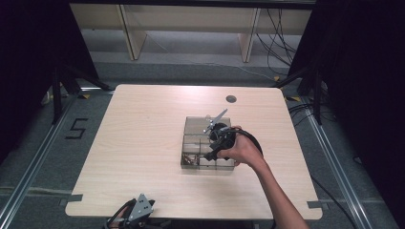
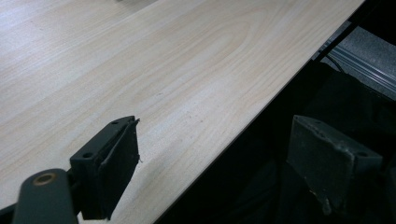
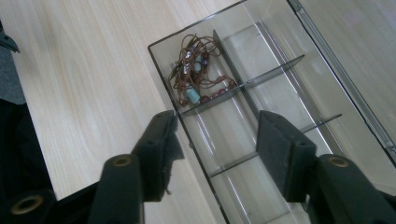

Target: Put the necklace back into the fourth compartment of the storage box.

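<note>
Right gripper [image 3: 212, 154] is hovering over the clear divided box [image 3: 299, 60], jaws apart and empty, the bead necklace [image 3: 198, 77] lying in the corner compartment just ahead—apparently just deposited; next, likely withdrawing clear of the dividers.

A compartment box [image 1: 208, 143] sits right of centre on the table [image 1: 143, 143]. A beaded necklace [image 3: 198, 70] lies in its corner compartment, upper centre of the right gripper view, above the right gripper [image 3: 217, 149]. The left gripper [image 1: 136, 212] rests at the table's bottom edge.
</note>
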